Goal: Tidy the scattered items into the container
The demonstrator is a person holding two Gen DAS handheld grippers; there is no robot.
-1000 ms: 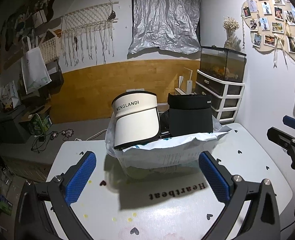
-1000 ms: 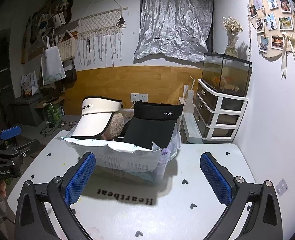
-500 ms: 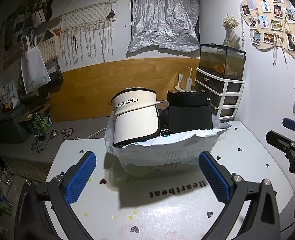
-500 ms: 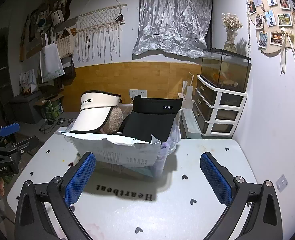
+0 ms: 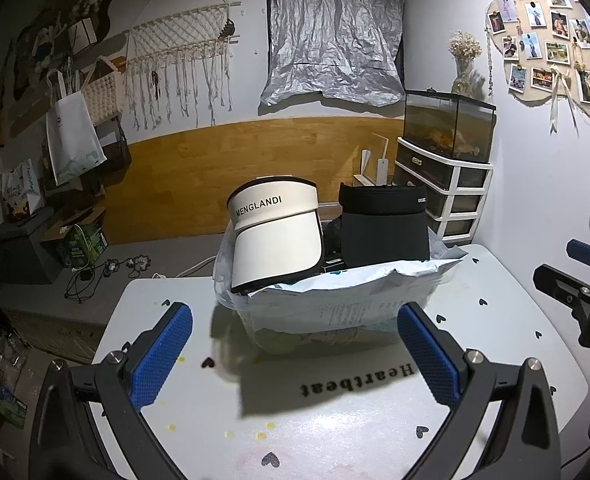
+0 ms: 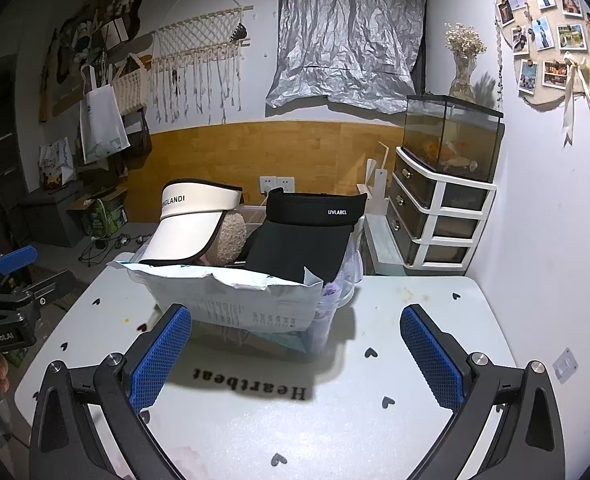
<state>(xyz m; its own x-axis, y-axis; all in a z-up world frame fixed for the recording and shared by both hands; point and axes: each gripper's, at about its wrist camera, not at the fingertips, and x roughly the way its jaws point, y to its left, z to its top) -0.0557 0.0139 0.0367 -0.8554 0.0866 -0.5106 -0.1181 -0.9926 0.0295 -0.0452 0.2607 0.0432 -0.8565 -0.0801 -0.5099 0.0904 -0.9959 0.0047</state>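
A clear plastic container [image 5: 323,336] is standing near the middle of the white table [image 5: 335,412], which is printed with small black hearts and the word "Heartbeat". The container is packed above its rim. A white sun visor [image 5: 275,236] marked "MENGLANDI" with a dark-edged brim is leaning upright at the left side, and a black sun visor [image 6: 307,236] marked "UVLABCL" is leaning upright just beside it on the right. A beige fuzzy item [image 6: 231,238] is sitting between the two visors in the right wrist view. A crumpled white mailer bag [image 6: 231,300] with printed text is draping over the container's near wall, hiding most of it; purple material [image 6: 331,292] is showing through the clear right corner. The left gripper [image 5: 295,352] is hovering above the table in front of the container, its blue-padded fingers [image 5: 163,352] spread wide and holding nothing. The right gripper [image 6: 297,354] is likewise hovering in front of the container, its blue-padded fingers [image 6: 431,356] spread wide and gripping nothing. Neither gripper is touching the container.
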